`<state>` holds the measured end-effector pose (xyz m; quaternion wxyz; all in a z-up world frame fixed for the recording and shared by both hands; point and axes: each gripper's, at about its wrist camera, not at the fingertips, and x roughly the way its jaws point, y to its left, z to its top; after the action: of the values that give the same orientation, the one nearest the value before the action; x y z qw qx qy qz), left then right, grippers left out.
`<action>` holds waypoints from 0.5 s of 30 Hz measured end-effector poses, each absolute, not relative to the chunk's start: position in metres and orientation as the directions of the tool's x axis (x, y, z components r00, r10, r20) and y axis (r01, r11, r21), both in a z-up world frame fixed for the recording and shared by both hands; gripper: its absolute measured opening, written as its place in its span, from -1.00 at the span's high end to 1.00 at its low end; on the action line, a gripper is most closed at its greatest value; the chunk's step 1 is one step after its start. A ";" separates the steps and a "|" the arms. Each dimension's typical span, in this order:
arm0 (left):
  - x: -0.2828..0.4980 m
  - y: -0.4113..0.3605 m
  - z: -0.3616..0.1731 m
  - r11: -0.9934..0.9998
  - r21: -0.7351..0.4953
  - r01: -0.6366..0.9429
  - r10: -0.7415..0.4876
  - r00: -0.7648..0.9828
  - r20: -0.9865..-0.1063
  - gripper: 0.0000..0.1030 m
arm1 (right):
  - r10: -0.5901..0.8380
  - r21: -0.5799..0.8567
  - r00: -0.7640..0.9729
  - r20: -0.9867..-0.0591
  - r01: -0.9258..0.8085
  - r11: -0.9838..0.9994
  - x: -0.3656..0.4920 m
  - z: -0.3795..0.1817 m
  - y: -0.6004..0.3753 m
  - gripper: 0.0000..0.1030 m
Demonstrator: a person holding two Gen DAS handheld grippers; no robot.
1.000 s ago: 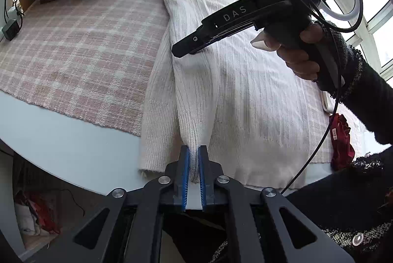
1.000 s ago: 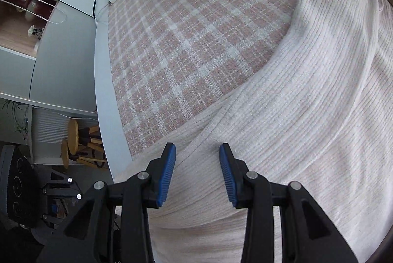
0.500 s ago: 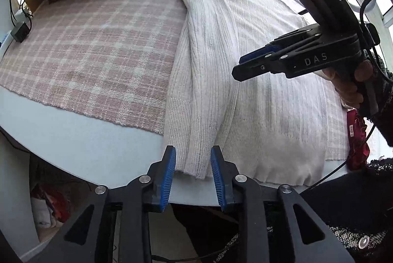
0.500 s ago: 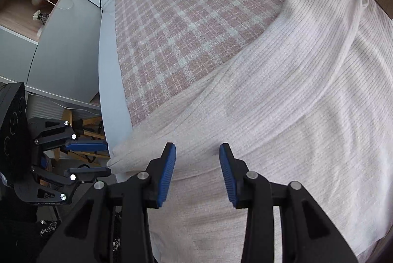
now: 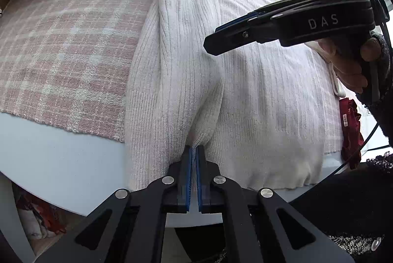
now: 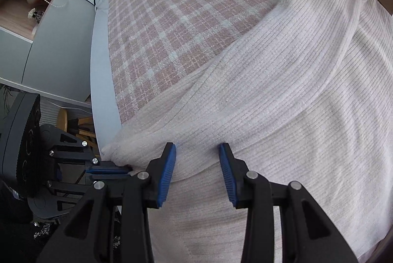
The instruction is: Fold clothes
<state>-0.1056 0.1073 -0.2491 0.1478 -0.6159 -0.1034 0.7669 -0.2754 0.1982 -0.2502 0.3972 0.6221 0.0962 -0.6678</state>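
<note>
Item: white ribbed sweater (image 5: 245, 81); step: sleeve fold. L tongs (image 5: 194, 152) clenched on cuff; R tongs (image 6: 197, 159) released above sweater. Next, prob.: carry cuff across body w/o dragging.

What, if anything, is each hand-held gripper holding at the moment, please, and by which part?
The left hand-held gripper is shut on the white ribbed sweater, pinching the sleeve end near its hem. The right hand-held gripper holds nothing.

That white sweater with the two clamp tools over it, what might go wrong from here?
The left gripper is shut on only a thin bit of the white sweater's sleeve cuff, so the knit might slip out when pulled. The hem lies at the table edge, so a tug could drag it off. The right gripper hangs open above the body, holding nothing, so the sweater may bunch.
</note>
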 end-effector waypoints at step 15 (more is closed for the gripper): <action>-0.096 0.080 -0.217 -0.940 -0.339 -0.042 0.337 -0.280 -0.899 0.19 | -0.416 0.397 0.147 -0.898 0.681 -0.616 -0.284 -0.254 0.153 0.29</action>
<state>-0.0958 0.0796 -0.2167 0.1198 -0.5877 -0.1253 0.7903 -0.2839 0.1526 -0.2535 0.4254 0.6266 0.1058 -0.6443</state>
